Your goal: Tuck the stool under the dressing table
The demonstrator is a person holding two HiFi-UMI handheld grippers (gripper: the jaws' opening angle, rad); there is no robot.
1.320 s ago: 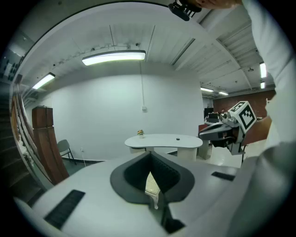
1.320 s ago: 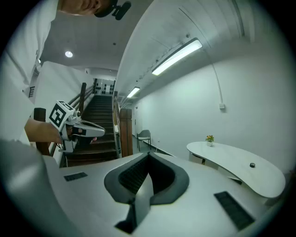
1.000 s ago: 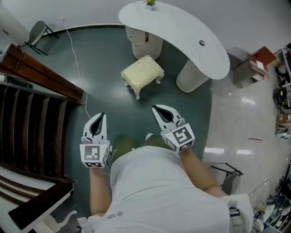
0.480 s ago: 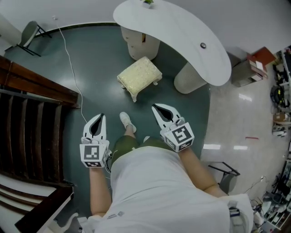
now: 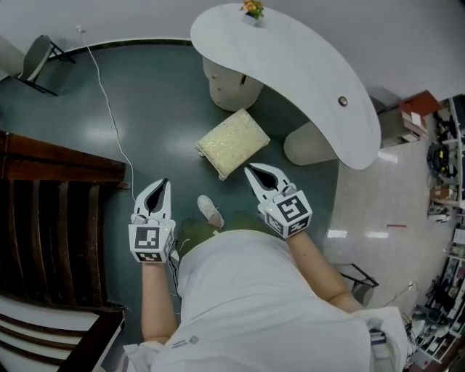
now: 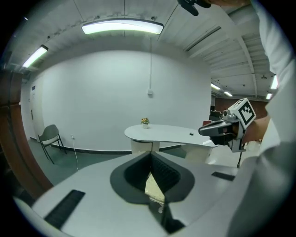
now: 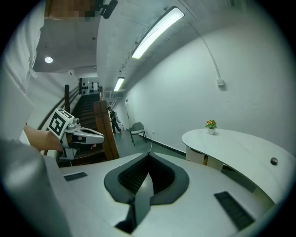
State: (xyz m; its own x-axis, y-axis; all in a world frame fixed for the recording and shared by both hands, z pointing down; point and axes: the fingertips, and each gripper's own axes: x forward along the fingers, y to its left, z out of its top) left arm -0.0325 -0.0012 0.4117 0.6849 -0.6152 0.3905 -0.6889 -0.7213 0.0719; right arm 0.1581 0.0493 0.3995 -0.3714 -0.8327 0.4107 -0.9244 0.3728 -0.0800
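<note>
**Stool** point(image 5: 232, 143). One item, standing on the green floor point(image 5: 145, 116) just in front of the gap between the counter's two pedestals. It is not yet under the top. It sits askew, with one corner turned toward the gap.

**Handling.** The step in hand looks like the approach.
- Your left tool point(image 5: 161, 186) and right tool point(image 5: 253, 173) are both closed with nothing between the jaws.
- Both are still short of the stool. The right one is nearer, close to the stool's near edge.
- Set the two closed tips against the near side, one toward each end, and low on the frame rather than on the cushion, so it slides instead of tipping.
- Square it to the gap first, then push evenly. A lopsided push would probably swing a corner into a pedestal.
- Keep your shoe point(image 5: 211, 211) out of its line.

**Description.** Rectangular padded seat, cream, with a nubbly top. The legs are short and pale, and one shows at the near corner. It is probably light and should slide readily on this smooth floor.

**Surroundings.**
- Counter point(image 5: 290, 58): white, curved like a bean.
- Left pedestal point(image 5: 229, 87) and right pedestal point(image 5: 309, 145): both rounded, with the gap between them facing you.
- Flower pot point(image 5: 253, 9): at the counter's far end.
- Small dark round thing point(image 5: 342, 101): on the counter, toward the right.
- White cable point(image 5: 109, 109): trails across the floor, well to the left.
- Dark wooden stair rail point(image 5: 58, 196): beyond the cable.
</note>
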